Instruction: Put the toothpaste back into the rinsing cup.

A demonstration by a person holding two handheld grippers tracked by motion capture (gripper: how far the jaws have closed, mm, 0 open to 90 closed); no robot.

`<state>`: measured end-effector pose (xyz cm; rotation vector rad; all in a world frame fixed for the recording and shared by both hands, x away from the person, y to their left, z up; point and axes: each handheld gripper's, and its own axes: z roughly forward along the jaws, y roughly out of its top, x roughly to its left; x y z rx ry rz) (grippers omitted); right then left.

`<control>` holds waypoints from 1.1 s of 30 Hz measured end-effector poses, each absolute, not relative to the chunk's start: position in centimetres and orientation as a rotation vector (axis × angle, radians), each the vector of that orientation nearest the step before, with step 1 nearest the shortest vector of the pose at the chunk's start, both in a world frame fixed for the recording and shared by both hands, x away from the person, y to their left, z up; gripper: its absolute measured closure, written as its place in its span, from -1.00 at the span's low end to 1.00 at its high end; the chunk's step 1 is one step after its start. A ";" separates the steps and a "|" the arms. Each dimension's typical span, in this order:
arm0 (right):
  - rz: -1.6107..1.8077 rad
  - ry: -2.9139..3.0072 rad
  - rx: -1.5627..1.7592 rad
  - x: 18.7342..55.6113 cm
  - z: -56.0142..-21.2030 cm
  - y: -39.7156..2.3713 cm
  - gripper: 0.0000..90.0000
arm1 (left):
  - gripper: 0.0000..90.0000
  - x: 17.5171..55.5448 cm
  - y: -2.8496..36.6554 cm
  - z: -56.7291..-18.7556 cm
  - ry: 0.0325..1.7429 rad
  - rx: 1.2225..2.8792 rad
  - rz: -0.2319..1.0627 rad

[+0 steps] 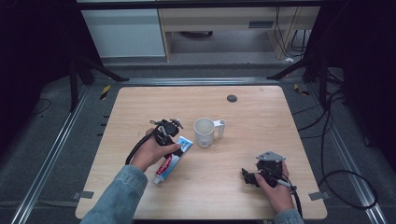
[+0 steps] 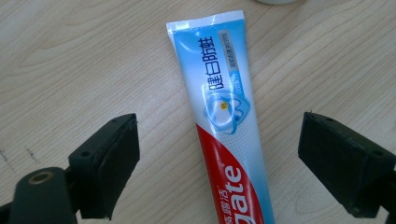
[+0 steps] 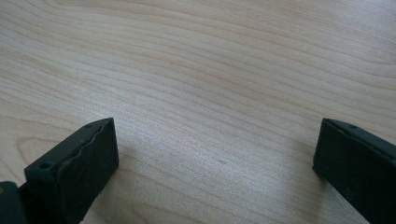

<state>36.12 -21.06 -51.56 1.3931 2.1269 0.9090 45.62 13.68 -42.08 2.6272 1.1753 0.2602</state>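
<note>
Between the spread jaws of the left gripper (image 2: 219,158) lies the toothpaste tube (image 2: 224,126), flat on the wooden table (image 1: 261,112). Seen from the left gripper view, the tube's long axis runs away from the camera, almost straight up the gap, so the two black pads stand one on either side of its width, and neither touches it; bare wood shows on both sides. That is the relation a grasp turns on: closing would squeeze the tube across its short side, near the middle of its length, where the red print gives way to blue.

From the high view, the tube (image 1: 172,161) lies on the left half of the table, slanting from its cap end at the near left to its crimped end at the far right, which points toward the white cup (image 1: 205,132) just beyond it. The left gripper (image 1: 169,134) hangs directly over the tube, so it is by far the nearer.

Well apart at the near right rests the right gripper (image 1: 252,177), its jaws likewise wide open over bare wood with nothing between them.
</note>
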 end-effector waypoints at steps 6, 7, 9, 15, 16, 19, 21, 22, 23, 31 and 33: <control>0.910 2.126 1.394 36.1 -51.6 -21.0 -0.99 | -0.61 46.1 13.7 -42.9 1.208 2.650 0.224; 0.911 2.126 1.395 36.1 -51.6 -21.0 -0.99 | -0.59 46.2 13.7 -43.1 1.207 2.656 0.215; 0.910 2.126 1.394 36.1 -51.6 -21.0 -0.99 | -0.58 46.3 13.7 -43.2 1.210 2.660 0.211; 0.911 2.126 1.396 36.1 -51.6 -21.0 -0.99 | -0.50 46.7 13.0 -44.1 1.229 2.673 0.175; 0.912 2.126 1.395 36.1 -51.6 -21.0 -0.99 | -0.49 46.9 12.8 -44.2 1.231 2.672 0.172; 0.913 2.126 1.395 36.1 -51.6 -21.0 -0.99 | -0.47 47.0 12.7 -44.5 1.244 2.666 0.178; 0.913 2.126 1.396 36.1 -51.6 -21.0 -0.99 | -0.44 47.1 12.5 -44.7 1.250 2.666 0.180; 0.914 2.125 1.398 36.1 -51.6 -21.0 -0.99 | -0.44 47.2 12.4 -44.8 1.252 2.675 0.178; 0.913 2.126 1.396 36.1 -51.5 -21.0 -0.99 | -0.44 47.2 12.4 -45.0 1.253 2.684 0.178; 0.913 2.126 1.396 36.1 -51.5 -21.0 -0.99 | -0.30 47.3 11.9 -45.6 1.293 2.687 0.154; 0.913 2.126 1.396 36.1 -51.5 -21.0 -0.99 | -0.30 47.4 11.9 -45.8 1.304 2.684 0.149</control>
